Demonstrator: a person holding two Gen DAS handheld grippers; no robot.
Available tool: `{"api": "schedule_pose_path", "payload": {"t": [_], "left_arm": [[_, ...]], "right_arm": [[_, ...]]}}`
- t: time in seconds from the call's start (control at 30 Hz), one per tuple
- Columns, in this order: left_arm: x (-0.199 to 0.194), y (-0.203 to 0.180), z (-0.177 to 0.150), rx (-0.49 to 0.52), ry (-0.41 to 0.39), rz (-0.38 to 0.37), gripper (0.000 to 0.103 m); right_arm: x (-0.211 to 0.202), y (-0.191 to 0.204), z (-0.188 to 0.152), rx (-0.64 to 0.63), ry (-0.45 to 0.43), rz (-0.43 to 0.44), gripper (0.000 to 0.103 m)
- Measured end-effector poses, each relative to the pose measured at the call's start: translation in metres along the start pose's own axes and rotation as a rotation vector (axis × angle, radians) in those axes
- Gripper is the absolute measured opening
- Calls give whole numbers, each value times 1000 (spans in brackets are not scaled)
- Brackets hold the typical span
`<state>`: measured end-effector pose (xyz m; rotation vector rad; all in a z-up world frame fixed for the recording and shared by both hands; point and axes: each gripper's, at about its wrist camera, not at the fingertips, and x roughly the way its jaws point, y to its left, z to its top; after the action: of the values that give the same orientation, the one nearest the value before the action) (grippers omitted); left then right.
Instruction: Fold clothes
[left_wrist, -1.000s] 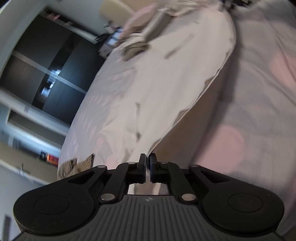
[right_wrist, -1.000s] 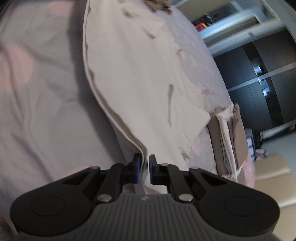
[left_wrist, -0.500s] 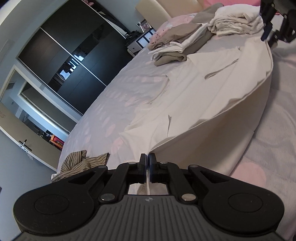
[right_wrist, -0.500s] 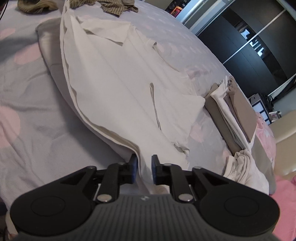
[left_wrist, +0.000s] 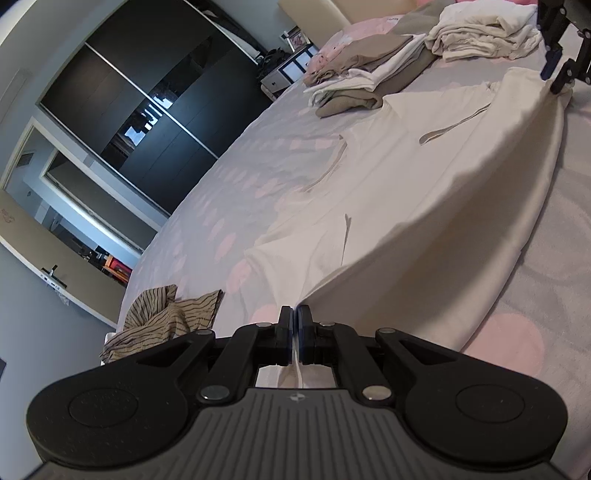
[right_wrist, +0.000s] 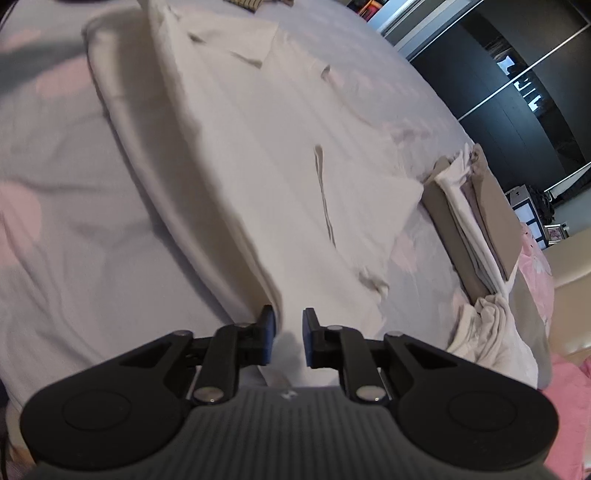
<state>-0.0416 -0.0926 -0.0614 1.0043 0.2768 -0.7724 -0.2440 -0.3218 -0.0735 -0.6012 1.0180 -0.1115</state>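
Grey pink-spotted bedspread under limp cream cotton garment; soft, light, best held at edges; left gripper clamped on hem; right gripper just narrowing, cloth between, pads apart.

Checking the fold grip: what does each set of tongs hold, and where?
Left tongs pinch the cream garment's lifted edge; right tongs straddle that edge without gripping it.

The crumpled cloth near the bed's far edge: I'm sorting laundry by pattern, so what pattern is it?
Tan with thin dark stripes, clearest in the left wrist view.
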Motion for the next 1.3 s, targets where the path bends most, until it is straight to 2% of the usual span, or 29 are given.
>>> {"api": "schedule_pose_path", "payload": {"t": [0.03,0.3,0.43,0.57,0.87,1.13,1.3], "left_arm": [[-1,1,0,-3,0,4,1],[-8,30,19,-18,-32,56,0],[2,56,39,-21,-47,70,0],[25,81,62,10,-51,78,0],[128,109,96,107,11,67,0],[236,107,97,137,94,17,0],[279,96,89,128,133,-11,0]], "right_arm": [[-2,-2,1,9,-5,-3,2],[-35,-44,28,66,-108,-161,2],[-44,-79,51,116,-143,-185,2],[-31,-110,77,86,-149,-207,2],[44,-171,131,63,-111,-192,2],[152,-214,169,95,-28,-136,2],[205,-217,177,119,27,-102,2]]}}
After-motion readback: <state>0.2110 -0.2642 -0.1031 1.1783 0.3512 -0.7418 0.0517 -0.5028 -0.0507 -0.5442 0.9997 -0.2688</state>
